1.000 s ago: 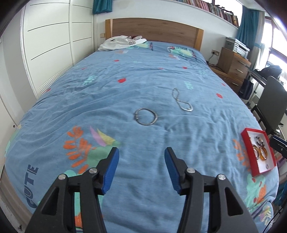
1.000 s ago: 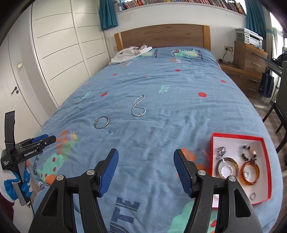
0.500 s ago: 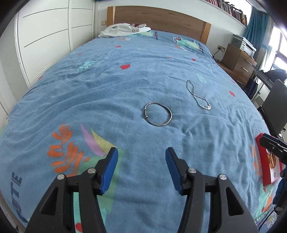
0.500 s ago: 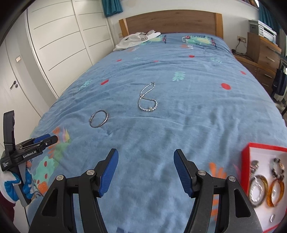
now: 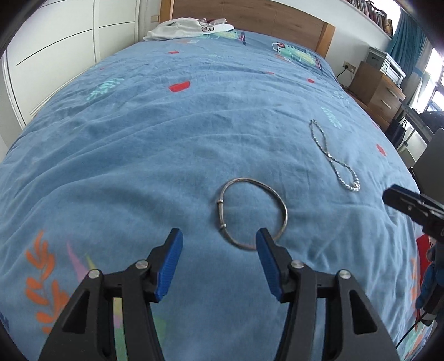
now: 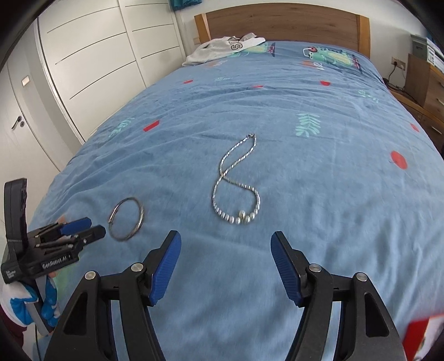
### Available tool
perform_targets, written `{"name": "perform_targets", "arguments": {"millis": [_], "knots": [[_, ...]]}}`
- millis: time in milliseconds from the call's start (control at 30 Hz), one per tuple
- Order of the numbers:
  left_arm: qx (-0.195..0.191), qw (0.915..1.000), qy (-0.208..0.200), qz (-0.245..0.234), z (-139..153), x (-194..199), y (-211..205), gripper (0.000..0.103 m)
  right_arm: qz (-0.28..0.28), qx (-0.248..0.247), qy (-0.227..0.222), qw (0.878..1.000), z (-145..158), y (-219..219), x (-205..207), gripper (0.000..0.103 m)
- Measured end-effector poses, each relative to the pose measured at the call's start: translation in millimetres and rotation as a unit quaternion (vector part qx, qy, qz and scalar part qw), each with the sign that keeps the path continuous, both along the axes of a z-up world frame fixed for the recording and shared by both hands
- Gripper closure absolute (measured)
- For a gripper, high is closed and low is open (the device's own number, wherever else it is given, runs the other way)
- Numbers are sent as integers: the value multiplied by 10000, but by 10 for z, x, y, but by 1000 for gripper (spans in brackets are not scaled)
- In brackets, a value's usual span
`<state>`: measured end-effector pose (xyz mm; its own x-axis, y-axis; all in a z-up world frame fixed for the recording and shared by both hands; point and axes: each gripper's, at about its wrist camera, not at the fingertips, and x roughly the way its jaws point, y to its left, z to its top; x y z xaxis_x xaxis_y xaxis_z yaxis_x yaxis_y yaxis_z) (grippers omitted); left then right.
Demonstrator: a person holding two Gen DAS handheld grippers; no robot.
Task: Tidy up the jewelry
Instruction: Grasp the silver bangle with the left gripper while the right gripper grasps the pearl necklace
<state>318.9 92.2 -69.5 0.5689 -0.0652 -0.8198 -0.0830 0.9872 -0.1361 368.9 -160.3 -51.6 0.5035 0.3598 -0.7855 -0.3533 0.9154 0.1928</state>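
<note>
A silver bangle [image 5: 280, 205] lies flat on the blue bedspread [image 5: 138, 155]. My left gripper [image 5: 219, 241] is open and empty, its right fingertip at the bangle's near rim. A beaded silver necklace [image 5: 333, 163] lies to the bangle's right. In the right wrist view the necklace [image 6: 236, 188] lies just ahead of my open, empty right gripper [image 6: 226, 244], and the bangle [image 6: 138, 219] lies to the left, right beside the left gripper [image 6: 88, 227]. A corner of the red jewelry box [image 6: 424, 333] shows at the lower right.
A white garment [image 5: 188, 27] lies at the wooden headboard [image 6: 280, 25]. White wardrobe doors [image 6: 97, 61] line the left side. A wooden dresser [image 5: 380, 91] with a printer stands to the right of the bed.
Both grippers have moved forward over the bed. The left one has closed in on the bangle, the right one on the necklace. The red box has slid nearly out of both views.
</note>
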Motion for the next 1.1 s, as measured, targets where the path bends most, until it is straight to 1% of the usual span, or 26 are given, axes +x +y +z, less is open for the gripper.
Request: {"name": "perform_targets", "arguments": {"millis": [167,300,333,367,400,467,600,667,700,733,800,867,900,933,967,1000,1100], "knots": [[60,10000,65,-3,-155,184,-11,51,12,24,63,10000,-172,74,372,37],[156,9999,36,-33,-189,262,-16,53,66,101,152,9998,-335,159,616,37],[179,9998,34,-37,-193,275,-17,56,91,149,177,9997,-361,181,656,37],[218,9998,25,-35,-197,288,-17,62,118,167,197,9996,-389,210,696,37],[242,9997,16,-26,-200,296,-5,65,150,155,206,9996,-413,249,737,37],[285,9996,13,-16,-206,301,12,75,210,127,213,9995,-444,308,797,37],[387,9992,20,-10,-204,298,48,89,274,57,278,9992,-508,412,894,36],[415,9991,32,25,-202,282,66,94,319,-15,341,9989,-540,432,923,40],[403,9992,31,43,-199,271,74,96,345,-51,367,9987,-553,446,928,44],[375,9993,31,59,-197,260,83,98,365,-68,401,9985,-562,453,930,52],[369,9993,31,68,-190,247,86,98,382,-42,489,9981,-578,445,917,64],[380,9992,31,75,-175,225,74,98,405,-50,591,9974,-598,437,896,69],[388,9992,28,77,-167,211,70,98,409,-52,630,9972,-596,434,890,76],[413,9991,20,73,-154,196,62,98,409,-26,677,9969,-590,424,881,88],[451,9990,6,64,-137,180,50,98,428,23,728,9964,-588,419,870,94],[485,9988,-3,49,-116,164,38,99,464,46,760,9960,-585,418,834,97],[550,9985,-40,26,-38,107,17,99,505,116,715,9961,-556,398,700,99]]}}
